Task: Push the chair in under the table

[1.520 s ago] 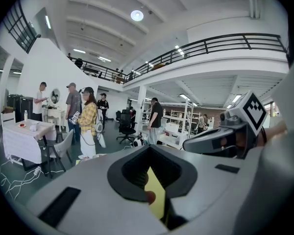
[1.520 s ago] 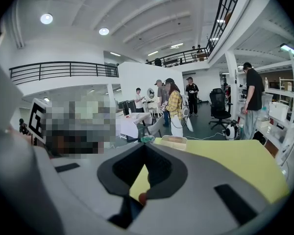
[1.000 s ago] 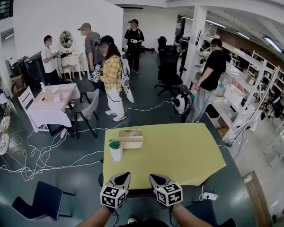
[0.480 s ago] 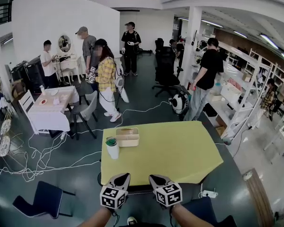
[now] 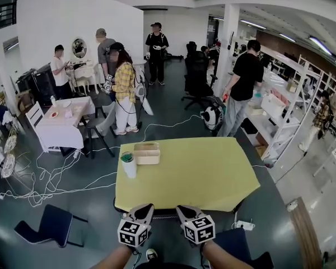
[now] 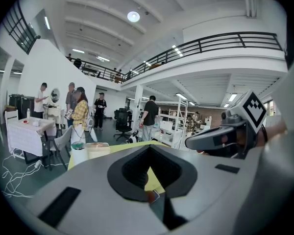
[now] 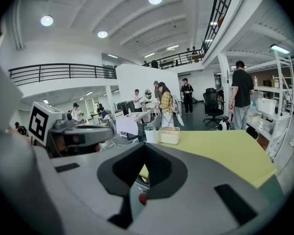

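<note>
The left gripper [image 5: 144, 208] is closed tight with nothing between its jaws, and its tip sits near the front edge of the yellow table [image 5: 213, 175]. Between the two tips, what seems to be the dark top of the chair [image 5: 163, 216] shows, mostly hidden. It is probably rigid and fairly light, so an even push on the backrest should slide it in. The right gripper [image 5: 182, 209] is likewise closed and empty.
</note>
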The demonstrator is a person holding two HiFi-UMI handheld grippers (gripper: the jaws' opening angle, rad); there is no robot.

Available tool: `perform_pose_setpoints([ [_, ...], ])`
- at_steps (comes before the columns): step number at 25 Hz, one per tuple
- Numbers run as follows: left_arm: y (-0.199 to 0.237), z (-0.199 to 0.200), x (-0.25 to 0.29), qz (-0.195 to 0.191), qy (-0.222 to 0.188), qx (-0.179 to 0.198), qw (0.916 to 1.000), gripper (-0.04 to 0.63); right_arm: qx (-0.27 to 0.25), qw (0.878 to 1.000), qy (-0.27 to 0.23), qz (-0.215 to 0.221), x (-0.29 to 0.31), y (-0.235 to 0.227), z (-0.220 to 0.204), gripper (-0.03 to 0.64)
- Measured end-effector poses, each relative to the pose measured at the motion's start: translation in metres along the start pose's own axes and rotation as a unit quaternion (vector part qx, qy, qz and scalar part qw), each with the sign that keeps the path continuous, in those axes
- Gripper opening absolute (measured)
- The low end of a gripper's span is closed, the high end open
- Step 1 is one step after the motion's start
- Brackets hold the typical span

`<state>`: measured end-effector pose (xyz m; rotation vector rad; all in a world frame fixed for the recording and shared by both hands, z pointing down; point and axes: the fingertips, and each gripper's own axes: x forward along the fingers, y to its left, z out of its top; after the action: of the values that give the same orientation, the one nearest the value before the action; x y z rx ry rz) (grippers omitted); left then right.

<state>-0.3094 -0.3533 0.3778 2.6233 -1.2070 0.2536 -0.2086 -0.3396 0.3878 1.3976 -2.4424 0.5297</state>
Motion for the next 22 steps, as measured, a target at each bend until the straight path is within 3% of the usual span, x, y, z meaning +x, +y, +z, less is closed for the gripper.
perform_pose_setpoints([
  [12,-0.078,-0.036,-0.054,0.031,0.006,-0.008,0.9995,0.009,0.004,0.999,0.004,0.033,-0.072,0.021,-0.047,0.014],
  [22,-0.101,-0.052,-0.083,0.049,0.018,-0.009,0.9986,0.009,0.012,0.999,0.012,0.046,-0.096,0.035,-0.070,0.014],
])
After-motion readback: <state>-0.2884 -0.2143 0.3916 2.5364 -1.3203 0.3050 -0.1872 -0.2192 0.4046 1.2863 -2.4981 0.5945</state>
